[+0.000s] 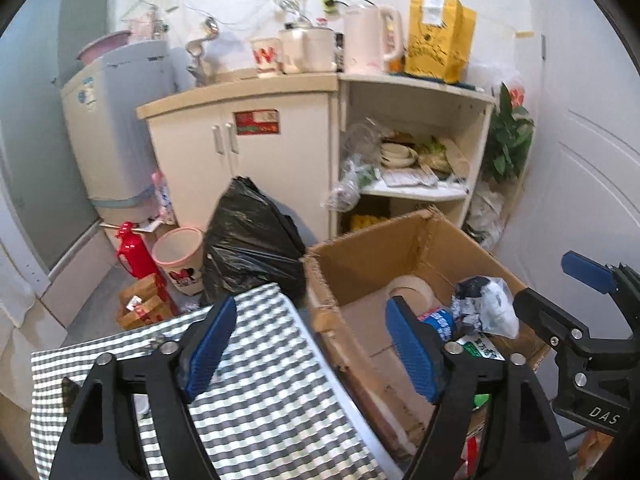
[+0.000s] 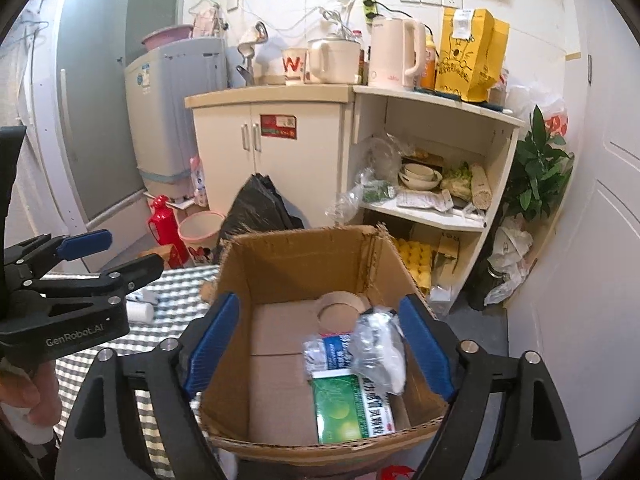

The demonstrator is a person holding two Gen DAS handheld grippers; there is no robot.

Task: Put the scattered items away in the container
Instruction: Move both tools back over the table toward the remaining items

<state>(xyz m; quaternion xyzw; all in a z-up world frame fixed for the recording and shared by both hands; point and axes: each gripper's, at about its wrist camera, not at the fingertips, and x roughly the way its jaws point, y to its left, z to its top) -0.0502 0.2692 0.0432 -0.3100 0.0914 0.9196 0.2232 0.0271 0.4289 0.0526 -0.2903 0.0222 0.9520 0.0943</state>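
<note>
Looking along the left gripper (image 1: pixel 308 344), its blue pads stand wide apart with nothing between them, hanging over the edge where the checked tablecloth (image 1: pixel 256 392) meets the cardboard box (image 1: pixel 360 248). A tape roll (image 1: pixel 408 286) and a crumpled bag (image 1: pixel 486 304) already lie in the box. The right gripper (image 1: pixel 560 280) shows at the far side, also apart.

From the right wrist, the right gripper (image 2: pixel 320 344) hangs open and empty above the box (image 2: pixel 296 248), which holds the tape roll (image 2: pixel 340 308), crumpled bag (image 2: pixel 376 344) and a green packet (image 2: pixel 352 408). The left gripper (image 2: pixel 116 252) is open over the tablecloth (image 2: pixel 176 300), near small white items (image 2: pixel 140 312).

I judge this a gap between drops; next calls for reaching to those white items.
</note>
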